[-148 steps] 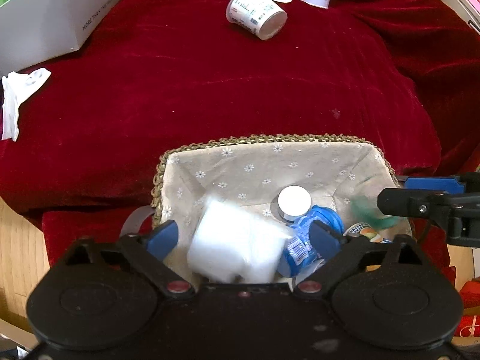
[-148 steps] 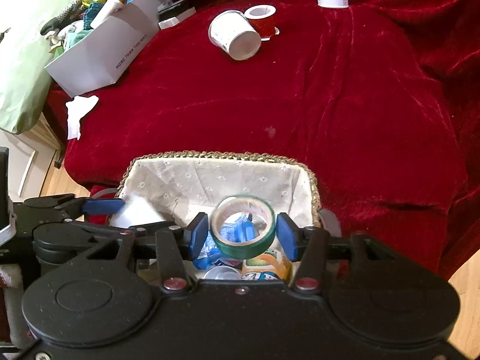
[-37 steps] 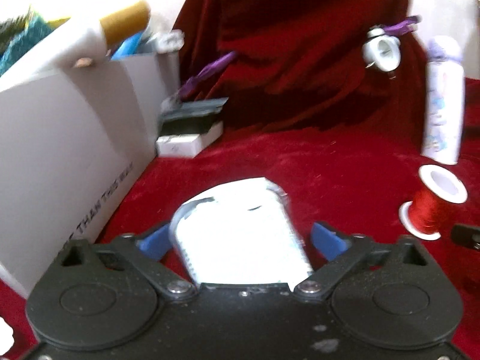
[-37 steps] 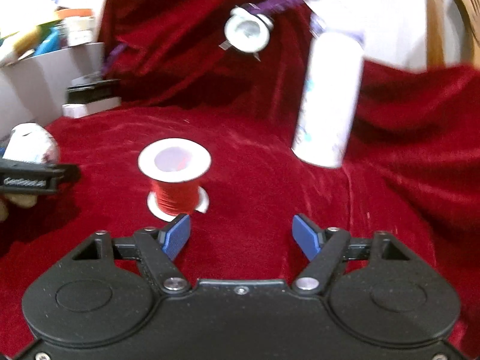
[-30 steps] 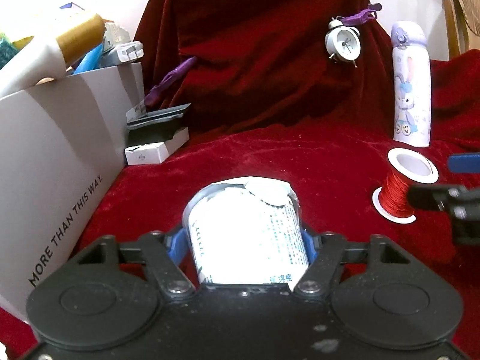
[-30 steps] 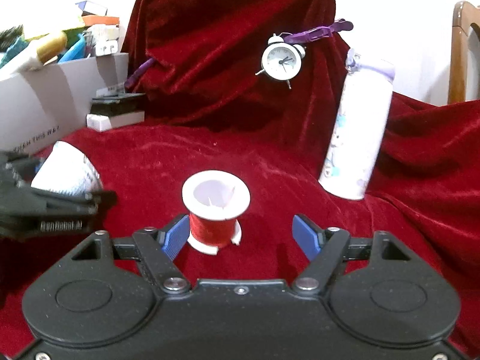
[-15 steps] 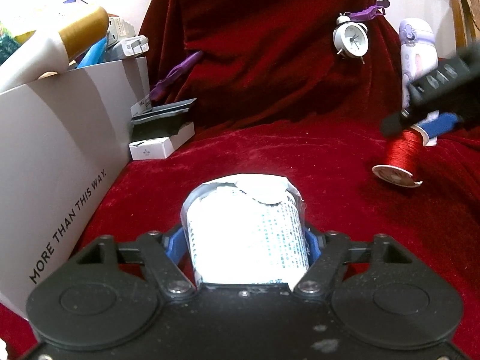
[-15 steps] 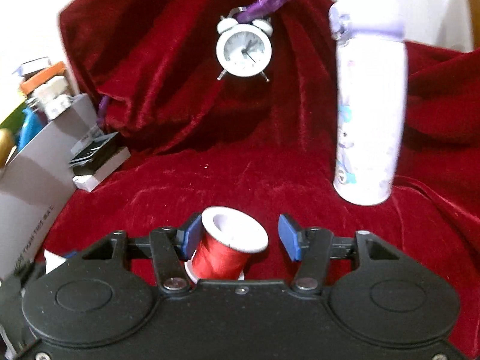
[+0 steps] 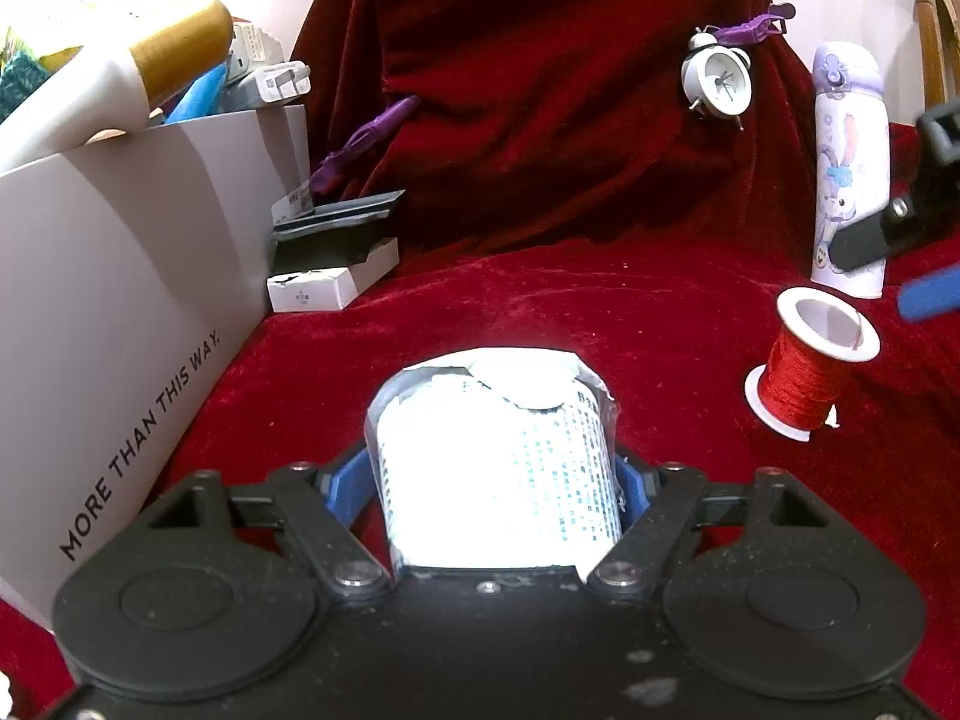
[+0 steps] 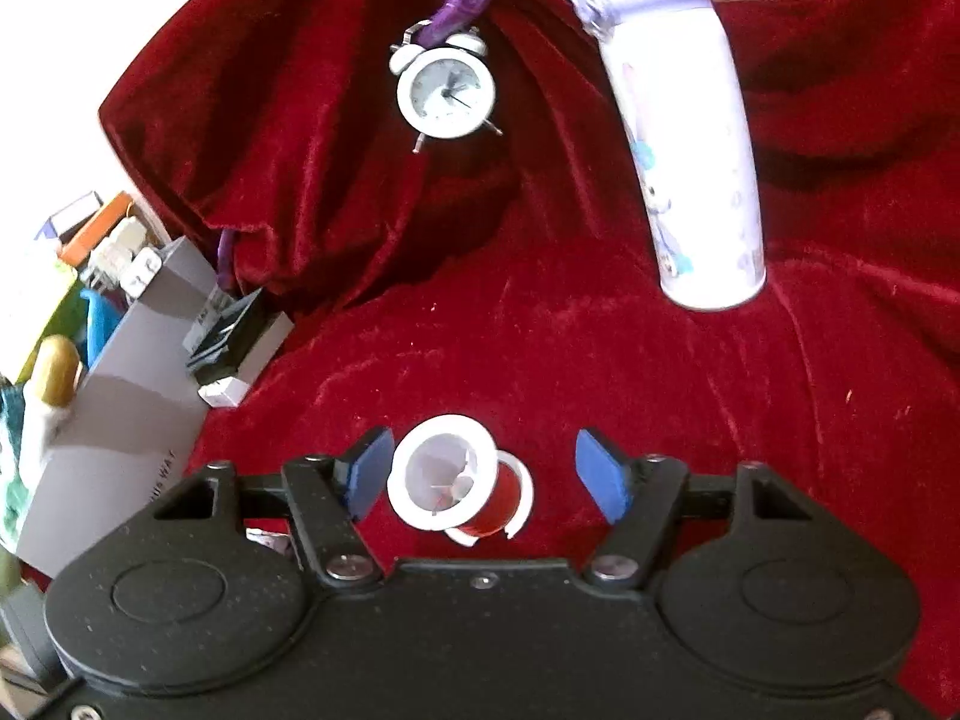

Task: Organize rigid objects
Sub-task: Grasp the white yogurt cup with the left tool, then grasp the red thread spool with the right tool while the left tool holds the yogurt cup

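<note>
The white cup [image 9: 495, 468] is clenched by the left gripper [image 9: 492, 480]; the red thread spool [image 10: 459, 489] lies ungripped between the right gripper's [image 10: 483, 480] opening jaws; reclosing is judged next.

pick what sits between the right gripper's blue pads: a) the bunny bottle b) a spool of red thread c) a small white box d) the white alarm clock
b: in the right wrist view the spool of red thread lies tipped between the pads of the right gripper, whose jaws are opening with a clear gap on the spool's right side, while the alarm clock hangs far back on the red cloth.
</note>
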### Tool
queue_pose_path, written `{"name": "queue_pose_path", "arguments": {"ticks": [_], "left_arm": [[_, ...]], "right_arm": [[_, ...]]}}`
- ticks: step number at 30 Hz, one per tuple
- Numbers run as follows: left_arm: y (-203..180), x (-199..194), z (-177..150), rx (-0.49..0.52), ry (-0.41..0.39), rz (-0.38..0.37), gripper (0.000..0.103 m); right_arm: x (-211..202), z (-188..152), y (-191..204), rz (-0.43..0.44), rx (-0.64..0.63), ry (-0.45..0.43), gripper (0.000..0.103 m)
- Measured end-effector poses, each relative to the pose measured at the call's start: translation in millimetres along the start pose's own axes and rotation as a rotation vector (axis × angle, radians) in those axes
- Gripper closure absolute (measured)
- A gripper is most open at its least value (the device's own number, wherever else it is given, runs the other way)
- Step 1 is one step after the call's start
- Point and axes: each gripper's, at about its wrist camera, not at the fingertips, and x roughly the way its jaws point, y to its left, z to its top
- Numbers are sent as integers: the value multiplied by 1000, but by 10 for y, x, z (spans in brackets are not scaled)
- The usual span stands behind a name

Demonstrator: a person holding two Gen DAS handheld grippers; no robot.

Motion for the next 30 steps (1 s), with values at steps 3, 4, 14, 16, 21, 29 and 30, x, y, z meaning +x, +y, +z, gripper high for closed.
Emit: {"name": "queue_pose_path", "arguments": {"ticks": [3, 4, 14, 16, 21, 29, 30], "left_arm": [[-1, 9, 3, 0, 4, 6, 24], [4, 13, 4, -3, 6, 6, 23], [9, 19, 12, -11, 10, 13, 21], [13, 19, 14, -13, 11, 11, 20], [15, 21, 13, -16, 13, 12, 19], [21, 29, 14, -27, 20, 16, 15], [26, 31, 13, -30, 22, 15, 15]], "right_arm": [[17, 130, 109, -32, -54, -44, 40], [52, 188, 136, -29, -62, -34, 41], [-7, -299, -178, -119, -45, 119, 43], [-76, -456, -307, -145, -31, 163, 43], [-429, -521, -326, -109, -77, 125, 43], [-341, -347, 334, -119, -384, 21, 34], [-257, -346, 423, -124, -438, 37, 34]]}}
